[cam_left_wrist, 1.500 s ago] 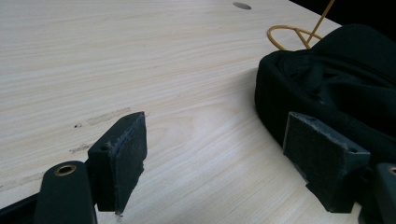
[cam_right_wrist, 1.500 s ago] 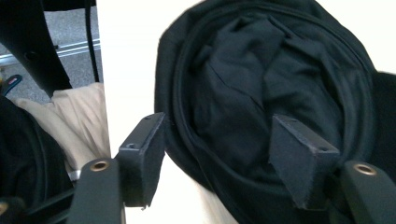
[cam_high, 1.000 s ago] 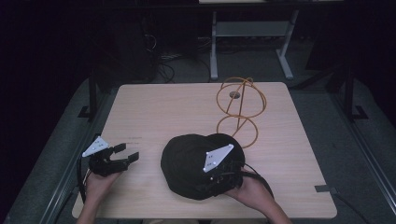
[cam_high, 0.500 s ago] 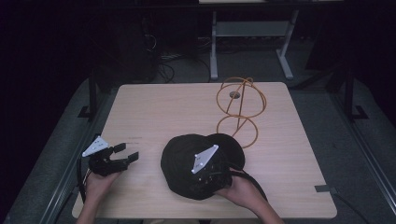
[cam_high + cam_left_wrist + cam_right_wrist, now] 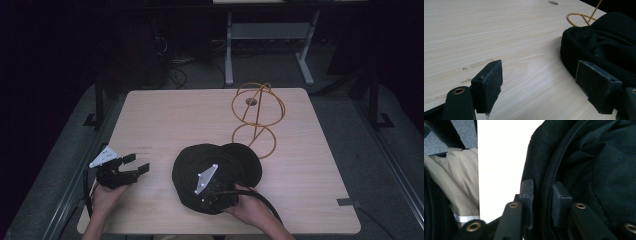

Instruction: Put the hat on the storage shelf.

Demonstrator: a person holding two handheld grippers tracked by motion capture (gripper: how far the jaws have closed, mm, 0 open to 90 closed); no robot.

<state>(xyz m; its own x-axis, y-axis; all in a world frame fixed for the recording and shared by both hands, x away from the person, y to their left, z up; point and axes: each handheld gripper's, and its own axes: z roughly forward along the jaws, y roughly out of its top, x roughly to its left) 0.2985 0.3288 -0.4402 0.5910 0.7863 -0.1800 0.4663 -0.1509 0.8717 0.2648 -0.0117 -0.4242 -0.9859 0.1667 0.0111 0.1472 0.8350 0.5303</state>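
Observation:
A black cap [image 5: 227, 157] lies on the near middle of the wooden table [image 5: 175, 120]. My right gripper [image 5: 209, 202] sits over the cap's near edge, and the person's hand holds it from behind. In the right gripper view its jaws [image 5: 542, 192] straddle the cap's stitched rim [image 5: 544, 170], pads pressed on both sides of the fabric. My left gripper [image 5: 139, 163] rests at the table's near left, open, with bare wood between its jaws [image 5: 539, 85]. The cap [image 5: 604, 42] lies just right of it, apart.
A yellow wire stand [image 5: 257, 117], a globe shape over a ring base, stands behind the cap at the right; its base [image 5: 584, 18] shows beyond the cap. Dark floor, cables and table legs lie past the far edge. The person's tan trousers [image 5: 461, 185] show below the near edge.
My right gripper has moved left and nearer across the cap and turned down onto its near rim. The left gripper has stayed put.

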